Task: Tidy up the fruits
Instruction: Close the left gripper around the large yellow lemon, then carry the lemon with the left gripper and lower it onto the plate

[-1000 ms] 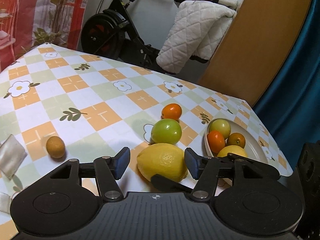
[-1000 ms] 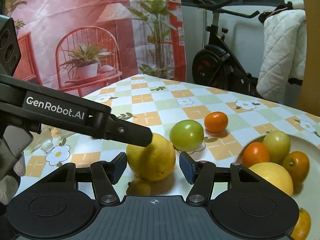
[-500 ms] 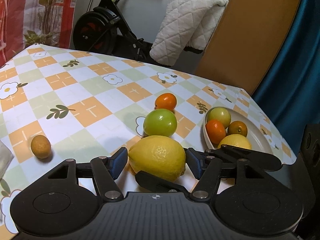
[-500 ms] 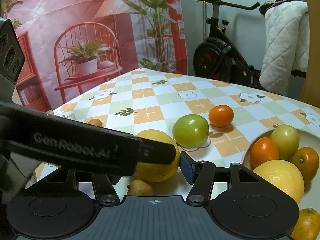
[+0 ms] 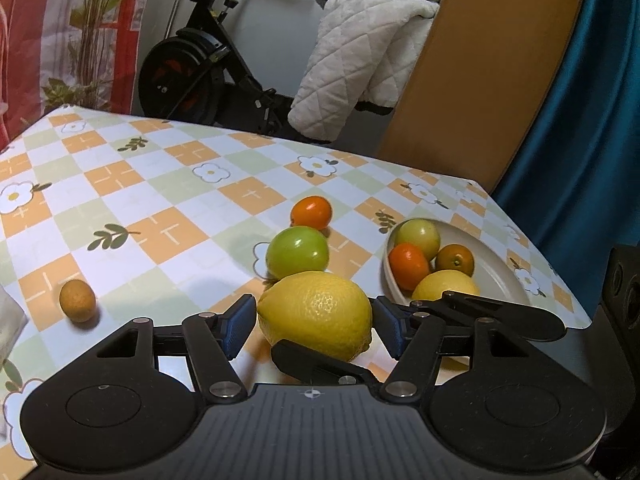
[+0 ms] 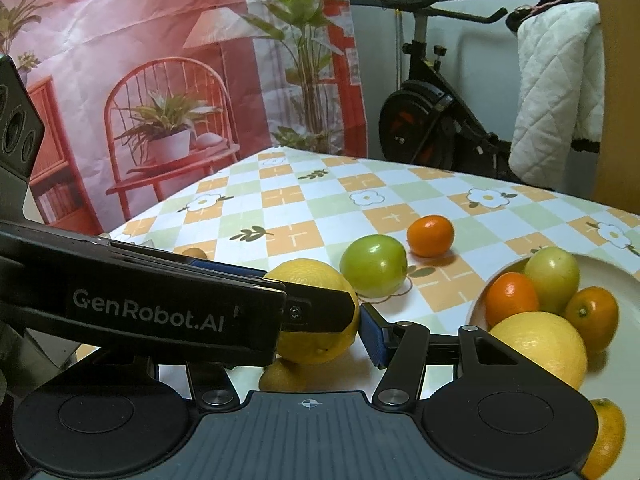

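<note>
A large yellow lemon (image 5: 316, 314) lies on the checked tablecloth between the blue pads of my left gripper (image 5: 314, 326). The jaws are open and stand close on both sides of it. The lemon also shows in the right wrist view (image 6: 316, 312), partly behind the left gripper's arm (image 6: 160, 312). My right gripper (image 6: 320, 332) is open, with the lemon just ahead of it. A green fruit (image 5: 297, 252) and an orange one (image 5: 311, 212) lie beyond. A white bowl (image 5: 500, 276) at the right holds several fruits.
A small brown fruit (image 5: 77, 301) lies at the left of the table. A small yellow fruit (image 6: 282, 376) sits under the right gripper and an orange one (image 6: 608, 436) at its right. The table's far edge faces an exercise bike (image 5: 208, 64) and a quilted blanket (image 5: 356, 60).
My left gripper has moved forward and its pads now flank the lemon closely. Its arm now covers more of the right wrist view. The fruits have not moved.
</note>
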`<state>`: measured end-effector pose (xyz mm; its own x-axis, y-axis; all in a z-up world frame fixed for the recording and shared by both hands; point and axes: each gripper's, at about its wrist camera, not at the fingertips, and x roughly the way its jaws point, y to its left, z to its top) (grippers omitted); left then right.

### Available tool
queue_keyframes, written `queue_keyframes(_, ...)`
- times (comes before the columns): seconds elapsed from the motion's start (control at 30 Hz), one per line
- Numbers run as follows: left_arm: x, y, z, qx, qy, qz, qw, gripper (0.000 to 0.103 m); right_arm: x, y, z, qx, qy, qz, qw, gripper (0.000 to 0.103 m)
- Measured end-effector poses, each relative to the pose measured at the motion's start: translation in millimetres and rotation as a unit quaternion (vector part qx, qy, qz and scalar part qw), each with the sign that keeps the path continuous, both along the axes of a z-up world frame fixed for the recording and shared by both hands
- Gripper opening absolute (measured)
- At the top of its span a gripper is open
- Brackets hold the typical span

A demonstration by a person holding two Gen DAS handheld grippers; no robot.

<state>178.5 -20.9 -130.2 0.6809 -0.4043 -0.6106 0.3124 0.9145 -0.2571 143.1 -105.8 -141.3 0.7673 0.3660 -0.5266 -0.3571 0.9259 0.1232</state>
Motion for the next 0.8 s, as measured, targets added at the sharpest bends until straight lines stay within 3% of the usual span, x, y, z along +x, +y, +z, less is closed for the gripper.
queue_keyframes(0.47,-8.5,-38.1,24.8,0.025,-0.03,-0.03,0.9988,0.067,-20.9,-26.6,21.9,0.007,-0.037,-0.032,0.999,0.052)
queue_keyframes(0.8,-1.6,-85.8,35.9,0.034,-0.048,-0.067,0.996,0.067,-29.0,-77.0,36.0,0.03,-0.045,-0.08,0.995,0.052)
